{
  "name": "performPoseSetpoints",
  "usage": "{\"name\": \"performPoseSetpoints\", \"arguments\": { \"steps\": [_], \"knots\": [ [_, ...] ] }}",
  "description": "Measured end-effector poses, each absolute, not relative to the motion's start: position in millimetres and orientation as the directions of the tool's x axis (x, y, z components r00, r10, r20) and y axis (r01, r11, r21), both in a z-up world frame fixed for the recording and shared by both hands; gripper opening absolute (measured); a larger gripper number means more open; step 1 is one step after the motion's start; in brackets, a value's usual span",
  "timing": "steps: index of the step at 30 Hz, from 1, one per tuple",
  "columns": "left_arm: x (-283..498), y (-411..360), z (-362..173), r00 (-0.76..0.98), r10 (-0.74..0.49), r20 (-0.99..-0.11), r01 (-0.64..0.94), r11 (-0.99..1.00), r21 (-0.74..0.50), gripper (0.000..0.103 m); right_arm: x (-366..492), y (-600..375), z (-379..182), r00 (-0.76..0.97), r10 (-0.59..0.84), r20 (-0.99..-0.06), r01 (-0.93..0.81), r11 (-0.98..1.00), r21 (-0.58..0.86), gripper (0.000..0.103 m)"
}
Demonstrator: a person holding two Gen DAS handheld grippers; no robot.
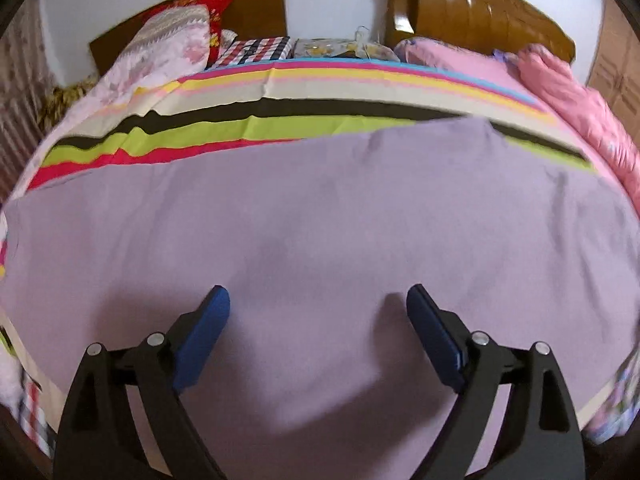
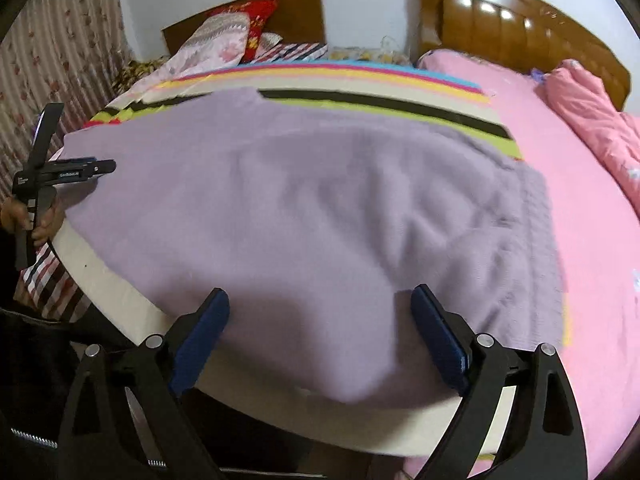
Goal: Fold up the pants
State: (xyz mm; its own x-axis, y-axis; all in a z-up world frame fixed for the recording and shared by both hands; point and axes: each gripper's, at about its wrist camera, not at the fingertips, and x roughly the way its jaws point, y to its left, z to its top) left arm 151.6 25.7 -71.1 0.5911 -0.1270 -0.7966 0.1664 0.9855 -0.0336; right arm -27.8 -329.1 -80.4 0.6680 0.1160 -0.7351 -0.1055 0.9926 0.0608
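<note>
The lilac pants [image 1: 320, 216] lie spread flat across the striped bed sheet [image 1: 248, 128]. In the right wrist view the pants [image 2: 312, 200] show creases and a ribbed waistband at the right end [image 2: 536, 208]. My left gripper [image 1: 318, 296] is open and empty, hovering low over the near part of the pants. My right gripper [image 2: 320, 296] is open and empty over the pants' near edge at the bed's front. The left gripper also shows at the far left of the right wrist view [image 2: 96, 166], held by a hand over the pants' left end.
A pink quilt [image 2: 592, 128] and pink sheet [image 2: 600, 272] cover the bed's right side. Pillows [image 1: 176, 40] and folded cloths [image 1: 260, 50] lie by the wooden headboards [image 2: 520, 28]. A curtain [image 2: 68, 56] hangs at the left. The bed's front edge [image 2: 132, 304] is near.
</note>
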Motion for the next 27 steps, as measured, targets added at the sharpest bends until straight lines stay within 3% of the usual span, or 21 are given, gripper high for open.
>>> {"name": "performPoseSetpoints", "arguments": {
  "steps": [2, 5, 7, 10, 15, 22, 27],
  "knots": [
    [148, 15, -54, 0.611, -0.2, -0.766, 0.214, 0.973, -0.084, 0.09, -30, -338, -68, 0.719, 0.082, -0.69, -0.064, 0.997, 0.051, 0.088],
    [146, -26, -39, 0.648, -0.197, -0.736, 0.295, 0.956, 0.004, 0.092, -14, -355, -57, 0.77, 0.029, -0.638, 0.01, 0.998, 0.057, 0.089],
    [155, -49, -46, 0.618, -0.212, -0.757, 0.335, 0.942, 0.01, 0.093, 6, -372, -72, 0.736, 0.026, -0.676, 0.045, 0.995, 0.087, 0.089],
    [169, -51, -68, 0.522, -0.253, -0.815, 0.304, 0.947, -0.099, 0.093, 11, -391, -100, 0.674, -0.047, -0.737, 0.137, 0.989, 0.062, 0.091],
    [153, 3, -61, 0.564, -0.331, -0.756, 0.214, 0.943, -0.253, 0.095, -29, -397, -82, 0.754, -0.065, -0.653, 0.198, 0.971, 0.132, 0.091],
    [120, 95, -56, 0.668, -0.289, -0.686, 0.03, 0.931, -0.363, 0.1, -28, -343, -49, 0.812, 0.031, -0.583, 0.029, 0.995, 0.092, 0.091],
    [123, 107, -80, 0.635, -0.297, -0.713, 0.006, 0.925, -0.38, 0.1, 13, -274, -54, 0.768, 0.107, -0.631, -0.114, 0.993, 0.03, 0.091]
  ]
}}
